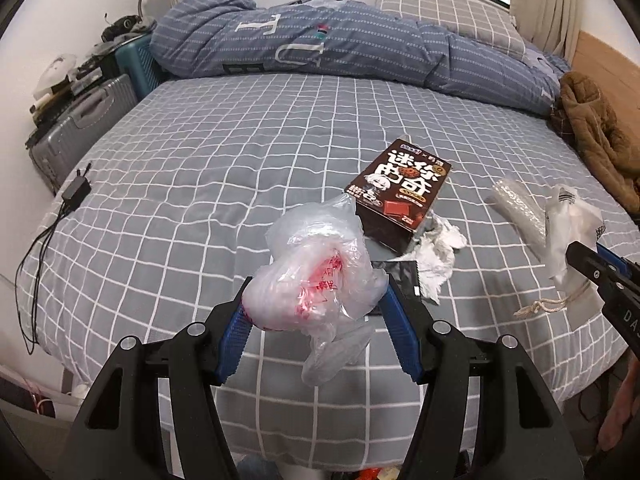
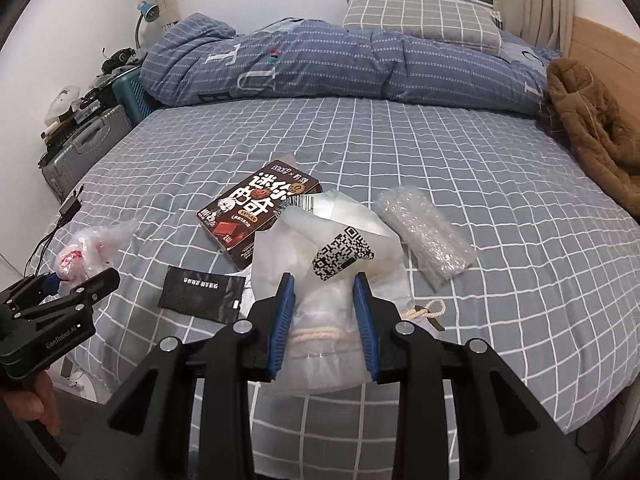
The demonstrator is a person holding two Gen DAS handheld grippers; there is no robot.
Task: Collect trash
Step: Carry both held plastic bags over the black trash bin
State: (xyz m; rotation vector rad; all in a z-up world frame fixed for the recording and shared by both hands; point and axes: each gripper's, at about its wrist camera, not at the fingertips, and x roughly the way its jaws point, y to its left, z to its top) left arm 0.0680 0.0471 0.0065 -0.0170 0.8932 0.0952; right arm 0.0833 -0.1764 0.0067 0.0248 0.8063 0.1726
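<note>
My left gripper (image 1: 316,292) is shut on a crumpled clear plastic bag with red print (image 1: 320,268), held above the bed's front edge; it also shows in the right wrist view (image 2: 86,252). My right gripper (image 2: 324,284) is shut on a white drawstring pouch with a QR code (image 2: 332,248), which also shows in the left wrist view (image 1: 572,232). On the bed lie a brown snack box (image 1: 400,192), a crumpled white tissue (image 1: 440,252), a black sachet (image 2: 200,294) and a roll of bubble wrap (image 2: 424,232).
The grey checked bed sheet (image 1: 224,152) spans both views. A rolled blue duvet (image 1: 320,44) and pillow (image 2: 420,20) lie at the back. A brown coat (image 2: 592,128) is at right. A charger with cable (image 1: 74,192) lies at left. Suitcases (image 1: 80,124) stand beside the bed.
</note>
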